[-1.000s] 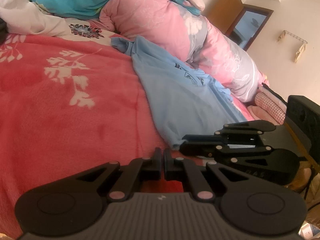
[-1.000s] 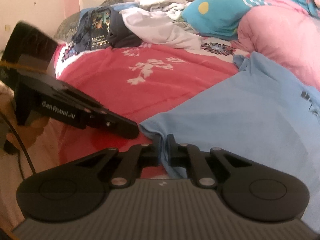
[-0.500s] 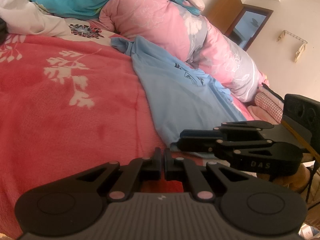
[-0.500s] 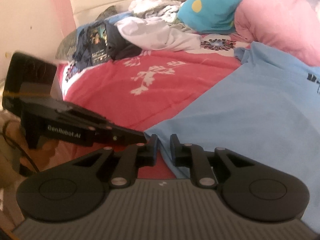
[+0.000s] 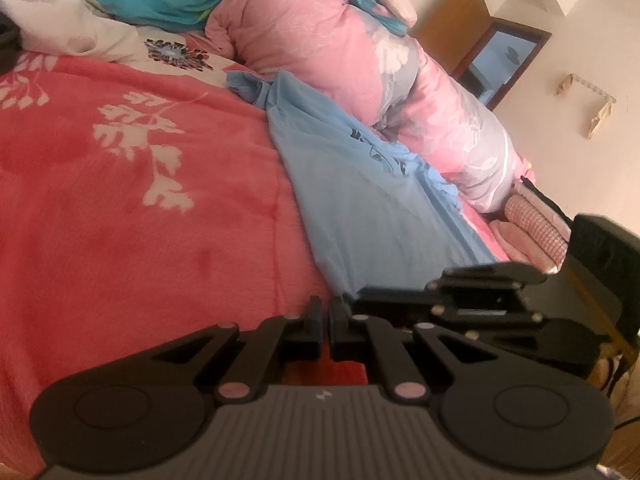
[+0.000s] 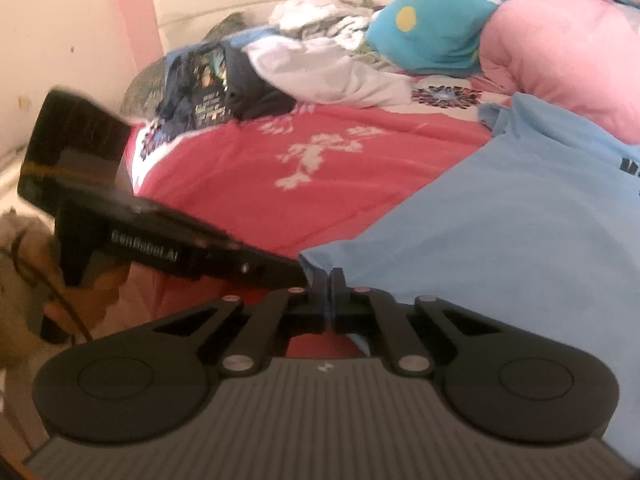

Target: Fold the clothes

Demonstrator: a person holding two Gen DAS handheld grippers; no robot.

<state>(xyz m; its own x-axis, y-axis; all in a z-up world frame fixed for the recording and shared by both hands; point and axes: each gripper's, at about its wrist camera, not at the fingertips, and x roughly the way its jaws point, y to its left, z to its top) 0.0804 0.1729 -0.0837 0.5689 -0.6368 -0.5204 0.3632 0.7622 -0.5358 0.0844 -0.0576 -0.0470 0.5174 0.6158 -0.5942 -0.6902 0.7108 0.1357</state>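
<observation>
A light blue T-shirt (image 5: 372,204) lies spread on the red blanket (image 5: 132,216), its far side against a pink duvet. My right gripper (image 6: 329,278) is shut on the near hem of the blue T-shirt (image 6: 500,232), close to the corner. From the left wrist camera the right gripper (image 5: 354,296) comes in from the right, its tips on that hem. My left gripper (image 5: 325,312) is shut, its tips right at the shirt's corner. Whether it pinches cloth I cannot tell. The left gripper (image 6: 298,274) reaches in from the left, tip against the shirt's corner.
A rolled pink duvet (image 5: 360,60) and a teal pillow (image 6: 432,36) bound the far side. A pile of dark and white clothes (image 6: 256,76) lies near the headboard. A hand (image 6: 24,248) holds the left gripper's body. A door (image 5: 452,28) and a mirror (image 5: 504,60) stand behind the bed.
The right gripper's jaws parted a little half a second ago and have closed again on the shirt's hem. The left gripper has stayed shut and still.
</observation>
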